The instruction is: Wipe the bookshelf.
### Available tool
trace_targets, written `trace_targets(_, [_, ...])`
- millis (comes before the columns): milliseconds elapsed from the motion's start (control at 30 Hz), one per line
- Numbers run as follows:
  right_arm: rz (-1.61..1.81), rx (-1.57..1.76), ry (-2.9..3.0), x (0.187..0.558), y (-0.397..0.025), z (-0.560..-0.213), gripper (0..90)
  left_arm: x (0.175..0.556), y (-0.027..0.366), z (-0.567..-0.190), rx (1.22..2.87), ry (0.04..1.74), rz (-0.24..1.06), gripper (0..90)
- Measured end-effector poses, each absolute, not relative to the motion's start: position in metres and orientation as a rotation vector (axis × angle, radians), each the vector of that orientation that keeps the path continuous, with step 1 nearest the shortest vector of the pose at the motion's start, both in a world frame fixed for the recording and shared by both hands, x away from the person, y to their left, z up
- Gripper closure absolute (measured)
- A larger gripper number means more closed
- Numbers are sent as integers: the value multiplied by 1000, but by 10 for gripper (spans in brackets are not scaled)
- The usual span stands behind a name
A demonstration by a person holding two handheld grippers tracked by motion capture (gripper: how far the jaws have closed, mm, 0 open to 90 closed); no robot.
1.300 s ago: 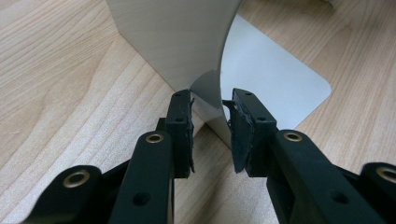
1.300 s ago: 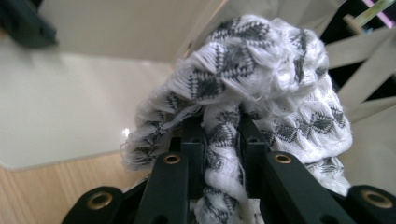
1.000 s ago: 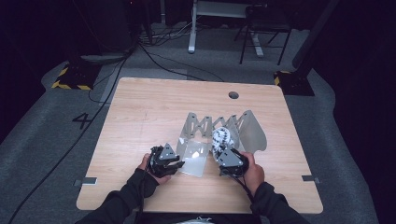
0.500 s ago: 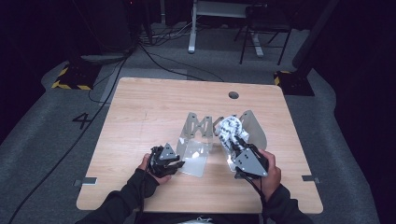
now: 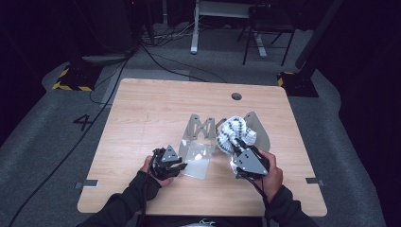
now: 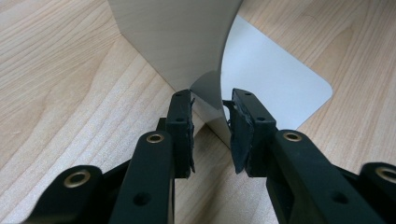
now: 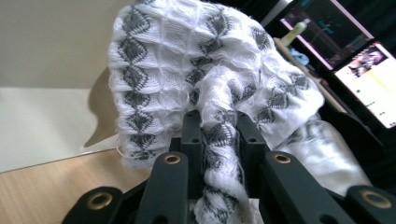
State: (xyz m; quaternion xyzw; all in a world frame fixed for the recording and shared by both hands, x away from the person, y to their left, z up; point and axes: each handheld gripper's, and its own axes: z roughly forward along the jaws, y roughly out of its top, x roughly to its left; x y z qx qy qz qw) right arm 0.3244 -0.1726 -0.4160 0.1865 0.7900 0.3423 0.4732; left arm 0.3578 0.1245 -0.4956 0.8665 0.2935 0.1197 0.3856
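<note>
A white cloth with grey diamond pattern (image 5: 235, 132) hangs bunched above the right half of a shiny bent metal sheet (image 5: 200, 128) at the table's middle. My right gripper (image 5: 238, 153) is shut on a twisted fold of the cloth (image 7: 163, 70), which shows squeezed between the right gripper (image 7: 218, 123) jaws. My left gripper (image 5: 178, 165) sits at the near left corner of the sheet's flat part. In the left gripper view the left gripper (image 6: 211, 100) jaws stand apart, astride the thin edge of the metal sheet (image 6: 177, 37), with gaps on both sides.
The wooden table (image 5: 151, 113) has a round cable hole (image 5: 236, 96) at the back right. Beyond it stand a desk leg (image 5: 194, 28) and a chair (image 5: 265, 33), with cables on the floor. Lit screens (image 7: 369, 84) show behind the cloth.
My right gripper has moved right and toward the near edge with the cloth, lifting it off the metal sheet. The left gripper has stayed at the sheet's corner.
</note>
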Motion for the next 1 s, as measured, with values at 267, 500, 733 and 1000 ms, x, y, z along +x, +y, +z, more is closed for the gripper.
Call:
trace_targets(267, [788,483,2080,341,-161,-445,774,358,124,-496,2208,746,305,702])
trace_targets(500, [745,511,2169,346,-159,-461,774,357,125,-496,2210,744,303,703])
trace_targets(733, [736,514,2219,346,-153,-469,774,357,125,-495,2211,743,303,703])
trace_targets(1000, [781,486,2164,341,-150,-458,774,357,125,-496,2209,744,303,704])
